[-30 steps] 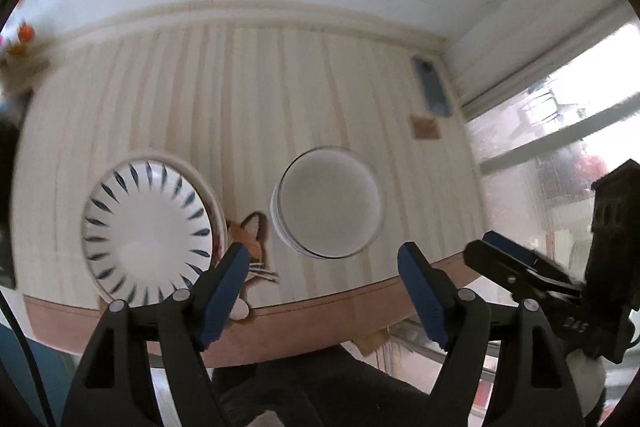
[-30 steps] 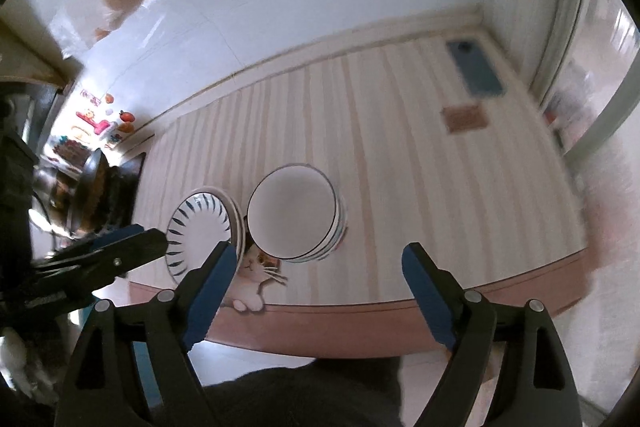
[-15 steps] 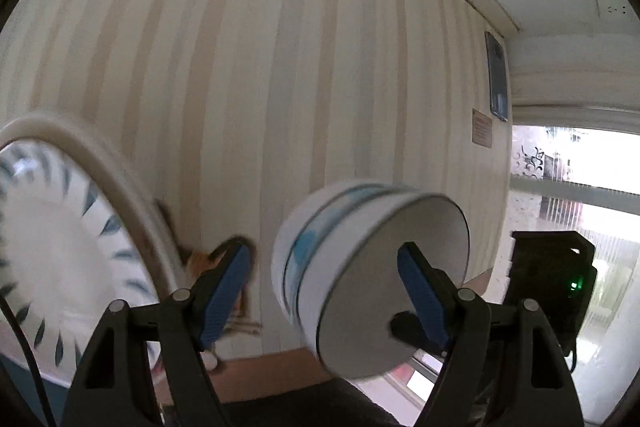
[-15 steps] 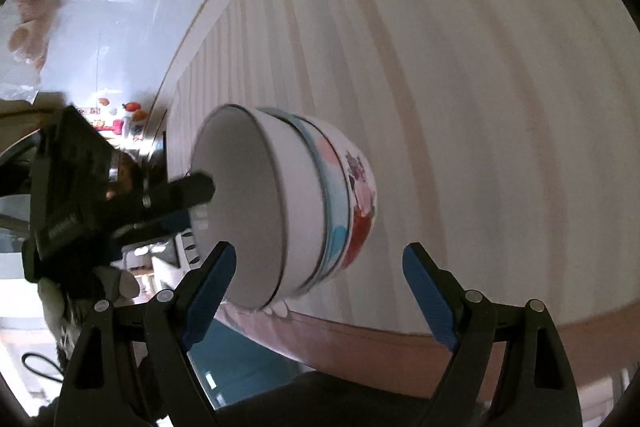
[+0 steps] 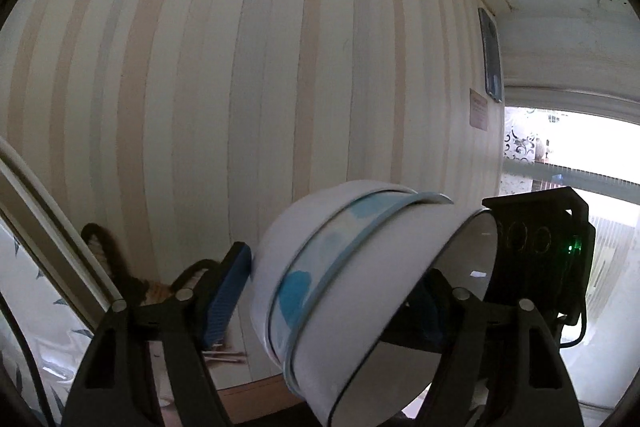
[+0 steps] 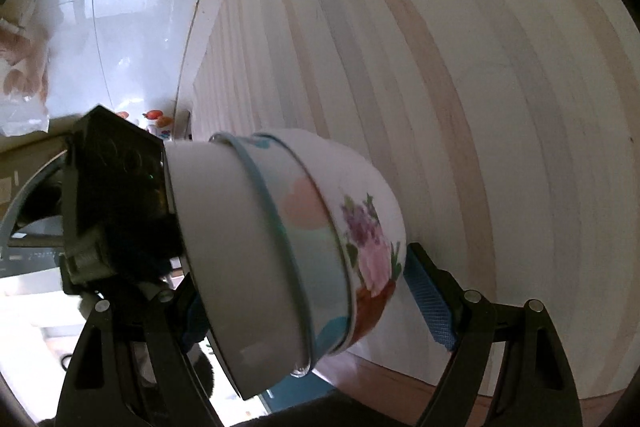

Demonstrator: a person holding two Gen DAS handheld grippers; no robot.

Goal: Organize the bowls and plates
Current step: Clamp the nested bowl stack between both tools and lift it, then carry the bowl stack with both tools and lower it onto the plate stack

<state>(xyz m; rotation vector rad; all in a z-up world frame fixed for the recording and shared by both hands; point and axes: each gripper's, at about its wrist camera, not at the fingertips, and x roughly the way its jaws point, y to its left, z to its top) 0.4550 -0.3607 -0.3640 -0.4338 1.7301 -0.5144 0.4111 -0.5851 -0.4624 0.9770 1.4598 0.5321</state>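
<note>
A stack of nested bowls fills the space between the fingers of my left gripper; the jaws stand wide and I cannot tell if the pads touch it. The same stack, white on top, blue-rimmed, then flowered, sits between the wide jaws of my right gripper. The two grippers face each other across the stack. A plate with dark blue leaf marks lies at the left edge of the left wrist view.
The striped tablecloth covers the table, with a cat print near its front edge. A blue phone and a small card lie far back by the window. A white tiled wall stands behind.
Both grippers have dropped from high above the table to the level of the bowl stack and closed in on it from opposite sides. The stack now sits between both pairs of fingers.
</note>
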